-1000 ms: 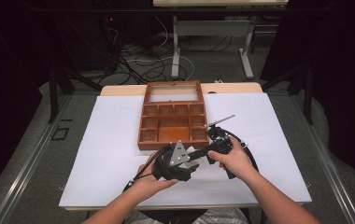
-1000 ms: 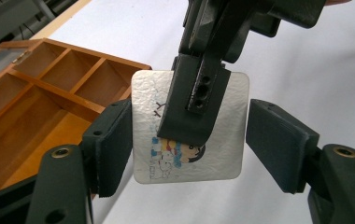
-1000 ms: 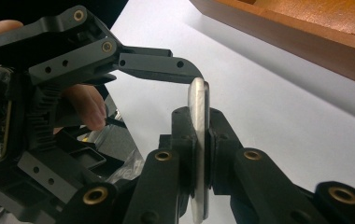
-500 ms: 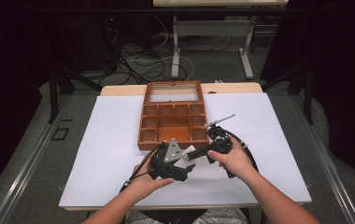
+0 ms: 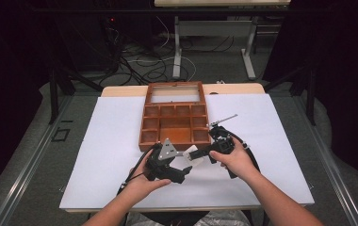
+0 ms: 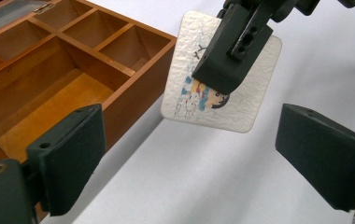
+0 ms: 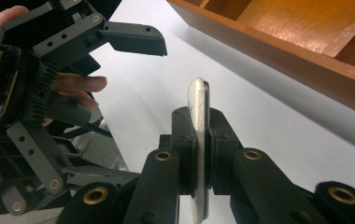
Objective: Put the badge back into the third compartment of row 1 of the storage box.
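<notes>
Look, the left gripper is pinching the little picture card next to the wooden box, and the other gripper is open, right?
Not quite. The right gripper is the one pinching the picture card; the right gripper view shows its jaws shut on the card's edge. The left gripper is the open one, as the left gripper view shows. The card is beside the wooden box, as you said.

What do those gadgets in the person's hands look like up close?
Each tool is matte black plastic with two blocky, flat-faced jaws on hinged links fastened with brass-coloured rivets. The left tool carries a grey three-cornered plate on top; the right tool has a thin rod rising from it. Black cables trail from both. The forearms are bare, no sleeves.
</notes>
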Demonstrator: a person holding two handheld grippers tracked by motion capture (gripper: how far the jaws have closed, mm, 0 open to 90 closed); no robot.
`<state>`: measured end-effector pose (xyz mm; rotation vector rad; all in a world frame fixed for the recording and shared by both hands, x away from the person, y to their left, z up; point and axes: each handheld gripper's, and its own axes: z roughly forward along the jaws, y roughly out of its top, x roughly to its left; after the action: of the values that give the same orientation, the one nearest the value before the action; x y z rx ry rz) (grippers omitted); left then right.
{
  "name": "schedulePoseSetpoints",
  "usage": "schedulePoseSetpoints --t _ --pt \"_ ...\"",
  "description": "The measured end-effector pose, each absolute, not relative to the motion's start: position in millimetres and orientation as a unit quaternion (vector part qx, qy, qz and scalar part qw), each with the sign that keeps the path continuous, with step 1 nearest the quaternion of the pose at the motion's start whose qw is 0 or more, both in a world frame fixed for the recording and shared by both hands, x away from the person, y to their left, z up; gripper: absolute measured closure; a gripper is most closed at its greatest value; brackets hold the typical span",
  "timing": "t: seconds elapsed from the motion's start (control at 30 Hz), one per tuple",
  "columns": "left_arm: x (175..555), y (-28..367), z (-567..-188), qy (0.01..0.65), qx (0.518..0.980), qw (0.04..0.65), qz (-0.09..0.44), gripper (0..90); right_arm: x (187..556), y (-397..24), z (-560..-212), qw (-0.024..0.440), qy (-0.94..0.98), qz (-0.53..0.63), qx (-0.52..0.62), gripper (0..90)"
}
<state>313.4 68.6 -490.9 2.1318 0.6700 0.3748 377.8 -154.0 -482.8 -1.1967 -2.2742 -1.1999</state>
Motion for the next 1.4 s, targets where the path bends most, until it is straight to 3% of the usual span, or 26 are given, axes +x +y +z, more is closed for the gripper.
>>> schedulePoseSetpoints --t 0.13,0.83,0.97,1.1,1.4 --pt "314.2 72.9 -490.2 0.282 0.846 0.429 0.147 0.4 378.7 -153.9 -480.0 0.146 -0.791 -0.423 -0.417 84.4" --pt "322.9 108.0 -493.3 0.342 0.807 0.456 0.153 0.4 394.7 -146.4 -463.1 0.095 -0.799 -0.431 -0.409 84.4" --pt "323.1 114.2 -494.6 0.35 0.805 0.455 0.153 1.8 399.0 -143.6 -460.0 0.083 -0.801 -0.433 -0.406 84.4" --pt "323.6 118.2 -495.0 0.361 0.801 0.452 0.152 8.9 402.9 -140.1 -458.1 0.067 -0.805 -0.433 -0.4 84.4" --pt "324.0 121.2 -496.3 0.366 0.8 0.45 0.156 8.9 417.3 -137.0 -451.9 0.024 -0.813 -0.43 -0.393 84.4"
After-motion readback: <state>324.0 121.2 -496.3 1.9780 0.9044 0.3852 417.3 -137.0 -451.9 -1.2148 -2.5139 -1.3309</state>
